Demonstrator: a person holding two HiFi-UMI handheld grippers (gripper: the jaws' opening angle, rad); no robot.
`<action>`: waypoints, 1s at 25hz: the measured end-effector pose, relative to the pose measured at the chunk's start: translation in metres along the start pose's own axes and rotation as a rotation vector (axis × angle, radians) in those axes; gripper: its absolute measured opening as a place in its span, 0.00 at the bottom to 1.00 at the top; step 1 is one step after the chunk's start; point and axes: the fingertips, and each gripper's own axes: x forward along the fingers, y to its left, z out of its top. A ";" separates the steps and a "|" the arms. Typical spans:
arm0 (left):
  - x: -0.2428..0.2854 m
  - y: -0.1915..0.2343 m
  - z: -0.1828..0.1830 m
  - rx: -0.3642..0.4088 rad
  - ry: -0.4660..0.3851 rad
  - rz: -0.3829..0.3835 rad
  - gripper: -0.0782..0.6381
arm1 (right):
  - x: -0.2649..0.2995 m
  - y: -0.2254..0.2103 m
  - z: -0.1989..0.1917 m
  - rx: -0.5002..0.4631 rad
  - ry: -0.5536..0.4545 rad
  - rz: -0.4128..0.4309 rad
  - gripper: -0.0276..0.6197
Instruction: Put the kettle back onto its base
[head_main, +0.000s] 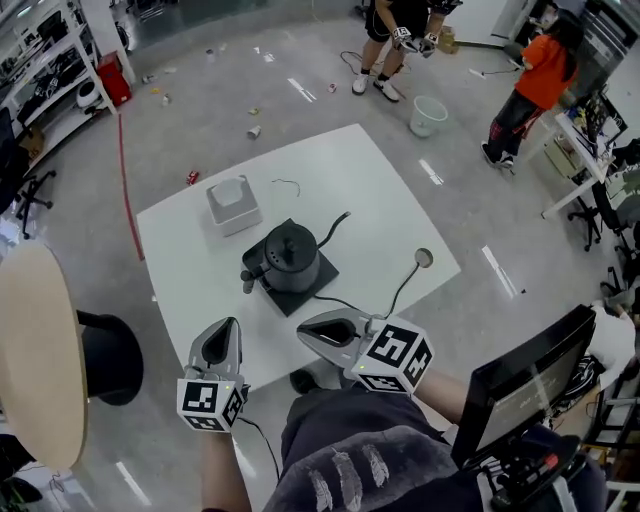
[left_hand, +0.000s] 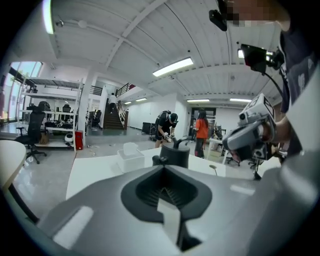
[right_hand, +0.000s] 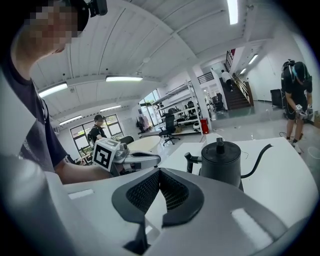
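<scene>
The black gooseneck kettle (head_main: 290, 257) stands upright on its flat black square base (head_main: 322, 283) in the middle of the white table (head_main: 370, 190). It also shows upright in the left gripper view, kettle (left_hand: 175, 155), and in the right gripper view, kettle (right_hand: 221, 162). My left gripper (head_main: 228, 326) hovers over the table's near edge, jaws shut and empty, apart from the kettle. To its right my right gripper (head_main: 306, 328) hangs at the same edge, jaws together with nothing between them. Neither touches the kettle.
A white box (head_main: 233, 203) sits on the table behind the kettle. The base's cord runs right to a round plug (head_main: 424, 257). A round wooden table (head_main: 35, 350) and a black stool (head_main: 110, 358) stand left, a monitor (head_main: 525, 385) right. People and a bucket (head_main: 428, 115) are far back.
</scene>
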 end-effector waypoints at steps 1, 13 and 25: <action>0.000 -0.006 -0.003 0.000 0.008 -0.007 0.11 | -0.001 0.001 0.000 0.001 -0.001 0.000 0.05; -0.005 -0.054 0.005 0.045 0.052 0.062 0.11 | -0.036 0.004 -0.008 -0.003 -0.078 0.083 0.05; 0.022 -0.162 0.026 0.088 0.074 0.078 0.11 | -0.131 -0.022 -0.034 0.016 -0.111 0.119 0.05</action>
